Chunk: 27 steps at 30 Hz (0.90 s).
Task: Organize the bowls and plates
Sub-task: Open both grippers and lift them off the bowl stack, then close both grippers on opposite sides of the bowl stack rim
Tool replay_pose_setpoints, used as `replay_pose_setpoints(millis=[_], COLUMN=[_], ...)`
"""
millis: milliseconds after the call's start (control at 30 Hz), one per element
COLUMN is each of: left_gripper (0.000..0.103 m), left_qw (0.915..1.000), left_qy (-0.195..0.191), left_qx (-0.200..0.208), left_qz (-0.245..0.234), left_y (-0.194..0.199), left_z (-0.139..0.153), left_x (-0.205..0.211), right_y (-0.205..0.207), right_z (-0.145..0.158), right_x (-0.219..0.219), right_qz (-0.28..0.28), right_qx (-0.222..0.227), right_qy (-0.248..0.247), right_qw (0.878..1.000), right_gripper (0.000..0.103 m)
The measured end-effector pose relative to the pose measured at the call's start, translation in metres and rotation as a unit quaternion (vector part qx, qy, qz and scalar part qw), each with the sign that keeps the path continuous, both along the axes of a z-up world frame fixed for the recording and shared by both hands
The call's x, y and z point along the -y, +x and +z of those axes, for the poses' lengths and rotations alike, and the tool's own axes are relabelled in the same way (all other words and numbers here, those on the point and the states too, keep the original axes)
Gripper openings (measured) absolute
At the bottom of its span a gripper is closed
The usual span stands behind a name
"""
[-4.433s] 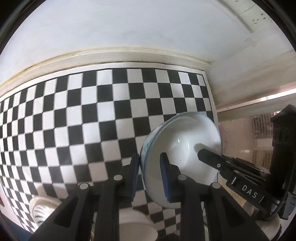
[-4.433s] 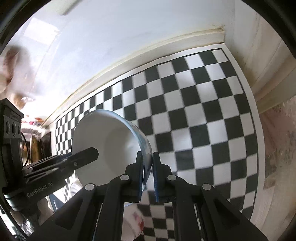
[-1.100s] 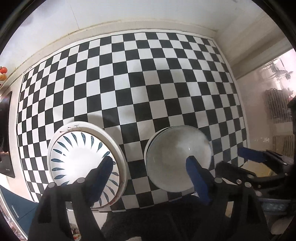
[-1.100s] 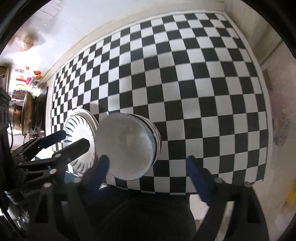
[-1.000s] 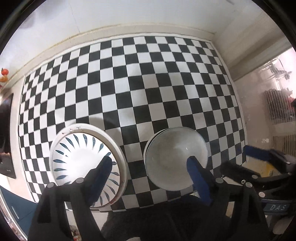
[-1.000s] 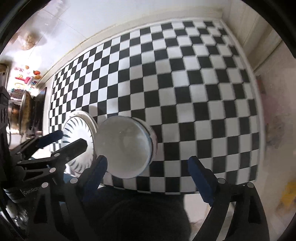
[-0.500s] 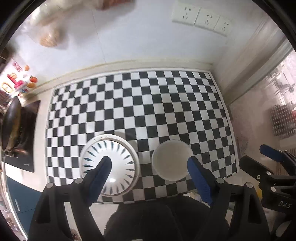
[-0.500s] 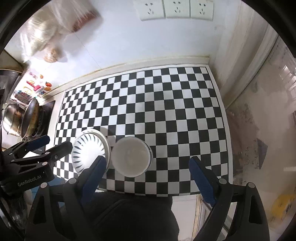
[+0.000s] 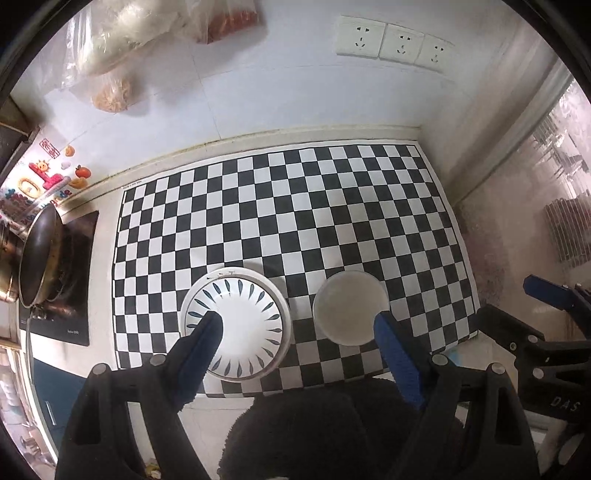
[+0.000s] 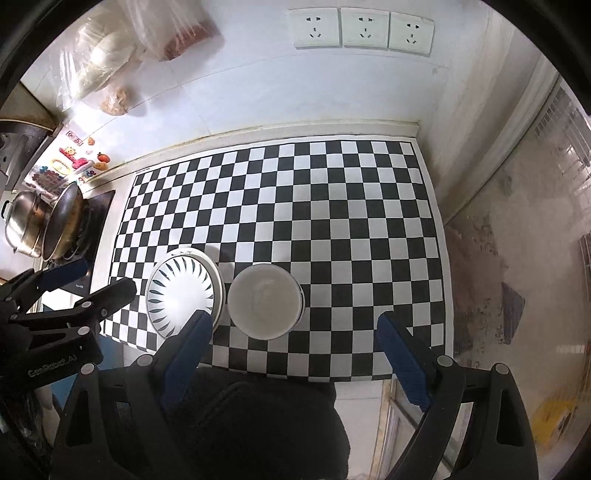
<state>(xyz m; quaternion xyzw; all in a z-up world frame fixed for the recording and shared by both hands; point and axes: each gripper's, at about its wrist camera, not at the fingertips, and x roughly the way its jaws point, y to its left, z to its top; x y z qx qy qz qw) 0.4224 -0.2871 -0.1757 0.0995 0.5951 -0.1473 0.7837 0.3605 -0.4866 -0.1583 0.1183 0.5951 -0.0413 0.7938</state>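
- Checkered mat [image 9: 280, 221] on counter.
- Three sockets [image 10: 364, 27] on wall.
- Bagged food [image 9: 122, 40] hanging upper left.
- Wok [image 9: 38, 258] on stove [image 9: 70, 291], left of mat.
- Steel pot [image 10: 20, 221] beside wok.

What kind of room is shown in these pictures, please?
Most likely a home kitchen counter: a wok and steel pot sit on a stove at the left, wall sockets are above, and a plate and bowl rest on a checkered mat.
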Motion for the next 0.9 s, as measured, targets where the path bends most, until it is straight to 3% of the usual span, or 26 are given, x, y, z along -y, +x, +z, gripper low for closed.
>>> replay_pose_setpoints(millis=[233,267,300,333,400,700,900], left_gripper=[0.081,0.075,0.059,0.050,0.041,0.035,0.033], left_qw=[0.9995,0.9993,0.9993,0.9992,0.9992,0.9932,0.9898], left_qy=[-0.031,-0.037,-0.038,-0.039,-0.035,-0.034,-0.015], left_qx=[-0.005,-0.004,-0.002,-0.006,-0.018,-0.111,-0.142], left_qz=[0.000,-0.004,-0.004,-0.005,-0.007,0.009,0.008], left_y=[0.014,0.016,0.018,0.021,0.027,0.058,0.060], left_z=[-0.024,-0.027,-0.032,-0.036,-0.050,-0.138,-0.177], left_x=[0.005,0.007,0.008,0.009,0.011,0.013,0.021], right_y=[0.014,0.016,0.018,0.021,0.028,0.050,0.053], right_z=[-0.031,-0.036,-0.041,-0.044,-0.057,-0.145,-0.204], right_x=[0.008,0.010,0.012,0.013,0.018,0.028,0.032], right_qz=[-0.009,-0.009,-0.012,-0.013,-0.015,-0.027,-0.038], right_qx=[-0.007,-0.003,-0.006,-0.007,-0.012,-0.061,-0.101], right_qy=[-0.011,-0.011,-0.011,-0.011,-0.006,0.049,0.082], right_qw=[1.000,1.000,1.000,1.000,1.000,0.997,0.991], right_gripper=[0.093,0.093,0.093,0.093,0.093,0.092,0.091])
